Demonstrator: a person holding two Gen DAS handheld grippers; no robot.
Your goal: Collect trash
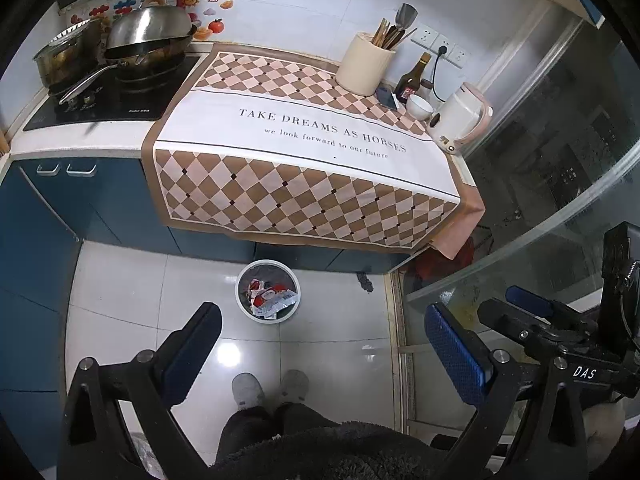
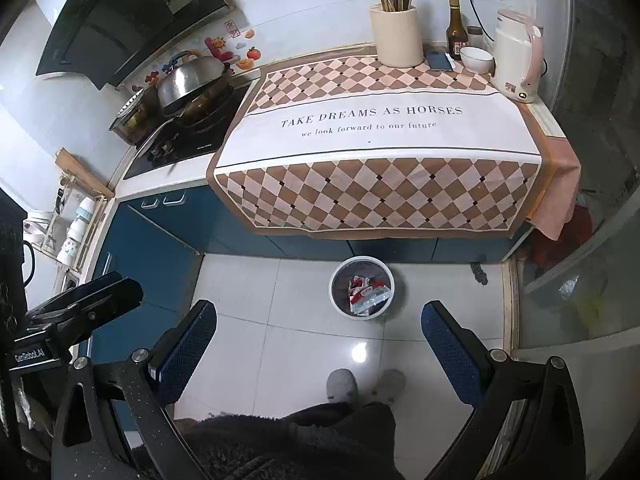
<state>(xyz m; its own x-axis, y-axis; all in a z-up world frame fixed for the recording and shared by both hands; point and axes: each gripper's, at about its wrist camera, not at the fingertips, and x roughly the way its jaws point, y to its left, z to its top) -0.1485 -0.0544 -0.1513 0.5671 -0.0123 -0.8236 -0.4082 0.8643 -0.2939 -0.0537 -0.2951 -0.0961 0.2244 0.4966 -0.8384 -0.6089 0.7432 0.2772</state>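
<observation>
1. Both tools, the left tool [image 1: 322,354] and the right tool [image 2: 318,346], hang spread wide with nothing between their fingers.
2. On the floor ahead of them stands the trash bin [image 1: 244,304] (white rim, dark liner), with wrappers [image 1: 272,298] inside.
3. Behind the bin, a checkered cloth [image 2: 376,184] drapes over the table [image 1: 80,140].

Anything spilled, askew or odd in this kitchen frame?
One thing: a small dark object lies on the floor tiles right of the bin, outside it; what it is I cannot tell. Wrappers sit inside the bin.
</observation>
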